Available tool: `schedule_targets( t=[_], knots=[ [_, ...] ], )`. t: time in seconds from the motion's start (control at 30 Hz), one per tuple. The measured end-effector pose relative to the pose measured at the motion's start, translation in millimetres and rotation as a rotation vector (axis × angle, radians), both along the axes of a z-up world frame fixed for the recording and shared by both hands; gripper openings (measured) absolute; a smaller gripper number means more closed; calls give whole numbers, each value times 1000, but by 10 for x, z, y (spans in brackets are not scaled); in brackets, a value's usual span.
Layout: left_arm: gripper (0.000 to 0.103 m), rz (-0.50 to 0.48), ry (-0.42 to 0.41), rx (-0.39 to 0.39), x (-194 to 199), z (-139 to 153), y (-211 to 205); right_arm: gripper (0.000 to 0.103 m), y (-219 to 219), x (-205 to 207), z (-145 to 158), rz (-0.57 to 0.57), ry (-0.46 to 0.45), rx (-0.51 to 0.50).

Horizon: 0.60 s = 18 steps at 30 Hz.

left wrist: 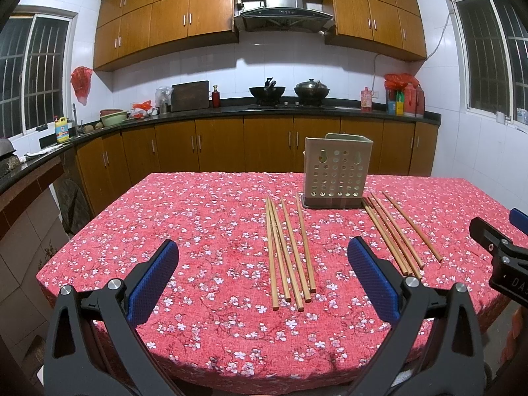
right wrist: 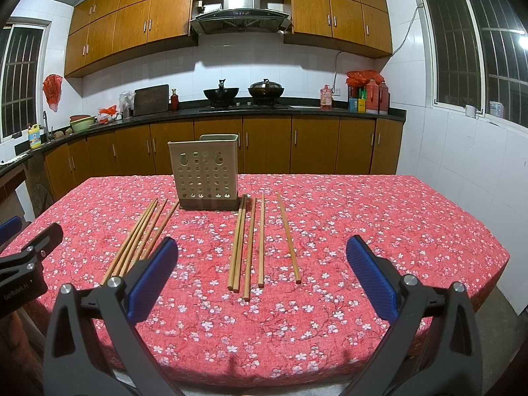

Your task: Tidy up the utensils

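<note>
A beige perforated utensil holder [left wrist: 336, 170] stands upright on the red floral tablecloth [left wrist: 211, 217]; it also shows in the right wrist view [right wrist: 206, 171]. Several wooden chopsticks lie flat in two groups in front of it: a left group [left wrist: 290, 250] [right wrist: 138, 241] and a right group [left wrist: 396, 234] [right wrist: 254, 241]. My left gripper [left wrist: 264, 264] is open and empty, held above the near table edge before the left group. My right gripper [right wrist: 262, 260] is open and empty, before the right group. Each gripper shows at the edge of the other's view.
Wooden cabinets and a dark counter [left wrist: 264, 109] run behind the table, with two woks [left wrist: 267, 92], bottles and a cutting board. The table's near edge [left wrist: 231, 373] lies just below the grippers. Barred windows flank the room.
</note>
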<state>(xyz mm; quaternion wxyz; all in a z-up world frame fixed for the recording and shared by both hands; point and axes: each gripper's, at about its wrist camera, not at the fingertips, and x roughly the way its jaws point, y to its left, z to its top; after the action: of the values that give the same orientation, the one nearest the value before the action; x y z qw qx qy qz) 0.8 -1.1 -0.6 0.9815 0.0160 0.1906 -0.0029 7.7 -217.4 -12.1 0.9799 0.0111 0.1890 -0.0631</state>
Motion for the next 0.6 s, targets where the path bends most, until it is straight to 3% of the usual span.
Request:
schedule_targets(
  t=[0.6],
  knots=[
    [101,-1,3,2,17,-16,-44,99,-5,14,-5,0,2,1]
  ],
)
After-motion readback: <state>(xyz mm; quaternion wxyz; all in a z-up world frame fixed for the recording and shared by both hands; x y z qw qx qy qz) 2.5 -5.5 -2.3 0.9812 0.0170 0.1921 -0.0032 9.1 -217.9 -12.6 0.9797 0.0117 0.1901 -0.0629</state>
